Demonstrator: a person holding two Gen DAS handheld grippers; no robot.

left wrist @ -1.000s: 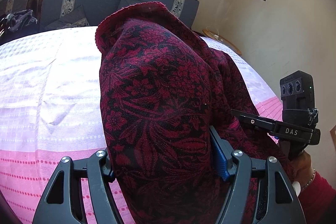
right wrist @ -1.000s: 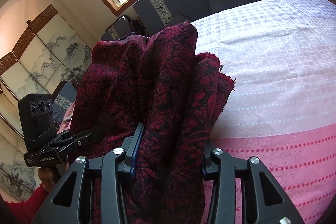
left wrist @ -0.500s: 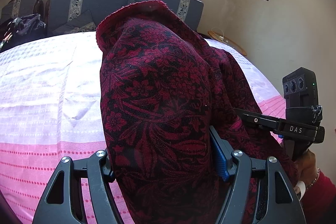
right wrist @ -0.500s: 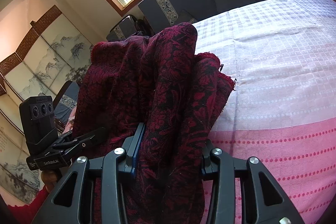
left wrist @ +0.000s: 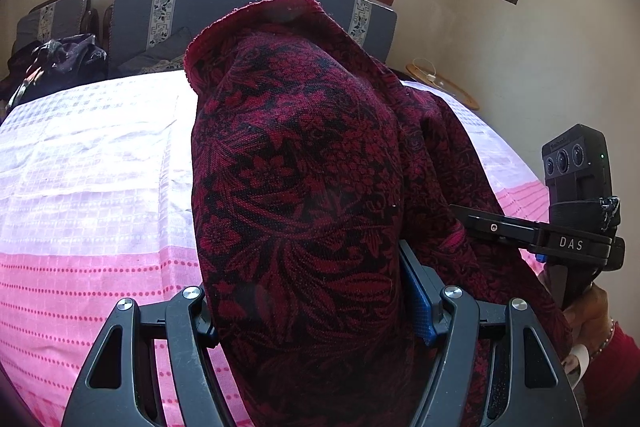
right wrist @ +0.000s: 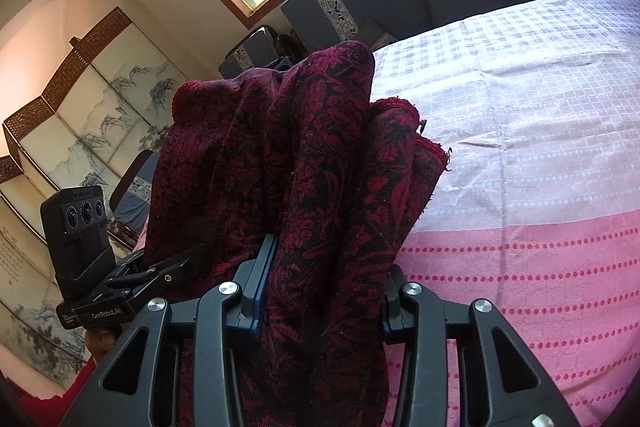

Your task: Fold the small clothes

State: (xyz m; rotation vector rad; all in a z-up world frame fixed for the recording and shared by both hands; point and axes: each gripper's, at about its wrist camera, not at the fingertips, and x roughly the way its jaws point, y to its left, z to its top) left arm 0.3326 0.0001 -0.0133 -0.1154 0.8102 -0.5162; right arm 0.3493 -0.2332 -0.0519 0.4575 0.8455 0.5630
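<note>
Left wrist view: dark red floral cloth (left wrist: 296, 195) is filling the centre, bunched thick between the left gripper (left wrist: 308, 311) fingers and draping over them, so the fingertips are hidden. Jaws are clamping on the cloth; only the blue pad (left wrist: 416, 291) on the right-side finger is peeking out at the fabric edge. The cloth's lower part is running off the bottom of frame. Its hemmed top edge is standing up in front of the grey headboard cushion (left wrist: 248, 7), blocking part of it. Behind the cloth, the pink-and-white bedspread (left wrist: 88, 187) is lying flat. At far right the right gripper (left wrist: 500, 227) is showing side-on, its tips buried in the cloth; a hand (left wrist: 584, 315) with a red sleeve is partly cut by the frame edge. A dark bundle (left wrist: 56, 63) at far left is too murky to identify.

Right wrist view: same cloth (right wrist: 320, 187) is gathered in several vertical folds and gripped between the right gripper (right wrist: 320, 287) fingers, jaws squeezing the folds, fingertips covered. The cloth is held up above the bedspread (right wrist: 540, 167); whether its lower end is touching the bed cannot be told. Left gripper (right wrist: 168, 275) is sitting at lower left, front end disappearing behind fabric. A painted folding screen (right wrist: 80, 115) is standing at left, distorted by the lens.
</note>
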